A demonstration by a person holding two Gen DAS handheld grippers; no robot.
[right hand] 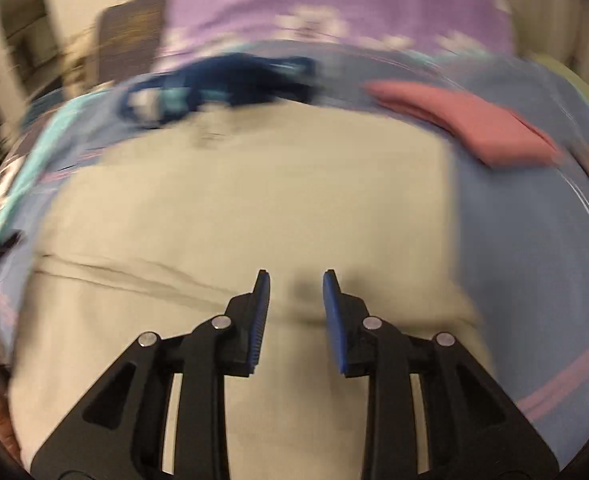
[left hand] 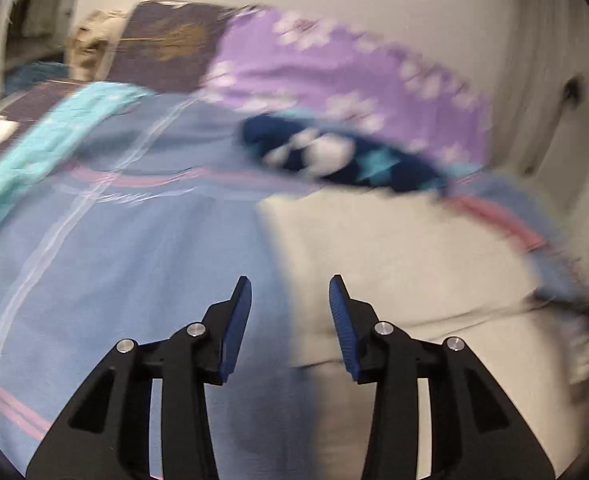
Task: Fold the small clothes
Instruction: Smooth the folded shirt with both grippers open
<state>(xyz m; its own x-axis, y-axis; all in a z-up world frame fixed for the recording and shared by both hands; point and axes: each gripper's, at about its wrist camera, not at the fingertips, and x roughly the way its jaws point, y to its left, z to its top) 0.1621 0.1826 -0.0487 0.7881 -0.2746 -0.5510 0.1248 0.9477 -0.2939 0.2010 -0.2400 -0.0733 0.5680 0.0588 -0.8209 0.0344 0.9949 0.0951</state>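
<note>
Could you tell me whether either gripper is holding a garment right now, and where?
Nothing is held: the left gripper and right gripper are both open above the beige garment.

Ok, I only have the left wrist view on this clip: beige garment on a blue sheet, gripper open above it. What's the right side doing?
Observer: The right gripper is open too, with nothing between its fingers, over the beige garment.
Reviewer: Anything on the bed I can't see?
Observer: Yes, a folded pink cloth lies on the blue sheet, to the right of the beige garment.
Reviewer: Is the garment's right edge tidy?
Observer: In the right wrist view it runs as a straight edge against the sheet, though the frame is blurred.
</note>
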